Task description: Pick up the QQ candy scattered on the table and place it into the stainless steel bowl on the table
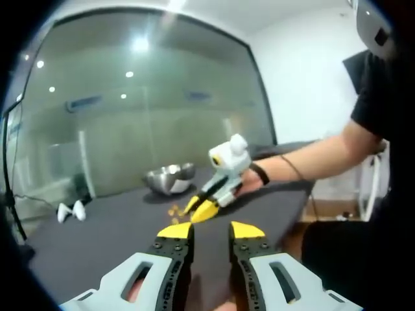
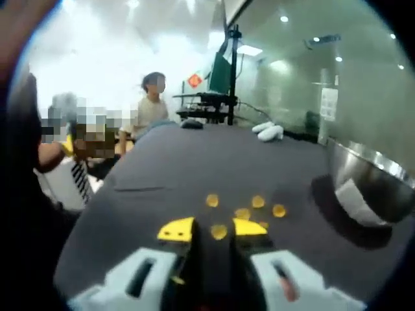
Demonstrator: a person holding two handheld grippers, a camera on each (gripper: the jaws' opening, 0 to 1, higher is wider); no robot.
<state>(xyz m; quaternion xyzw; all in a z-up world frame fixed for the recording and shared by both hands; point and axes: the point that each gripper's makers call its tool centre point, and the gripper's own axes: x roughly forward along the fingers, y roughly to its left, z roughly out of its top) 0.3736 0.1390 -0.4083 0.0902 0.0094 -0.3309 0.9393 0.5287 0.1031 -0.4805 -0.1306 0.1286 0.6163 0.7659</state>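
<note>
Right gripper low over dark tabletop, jaws apart, one yellow QQ candy between tips; more candies just beyond. Stainless steel bowl near, right. Left gripper raised, jaws apart, empty.

- left gripper: pale grey plastic body with cut-out slots, black toothed inner bars dotted with little screws, yellow-capped fingers
- right gripper: same grey, black and yellow build
- person: black short-sleeve top, dark band on the wrist
</note>
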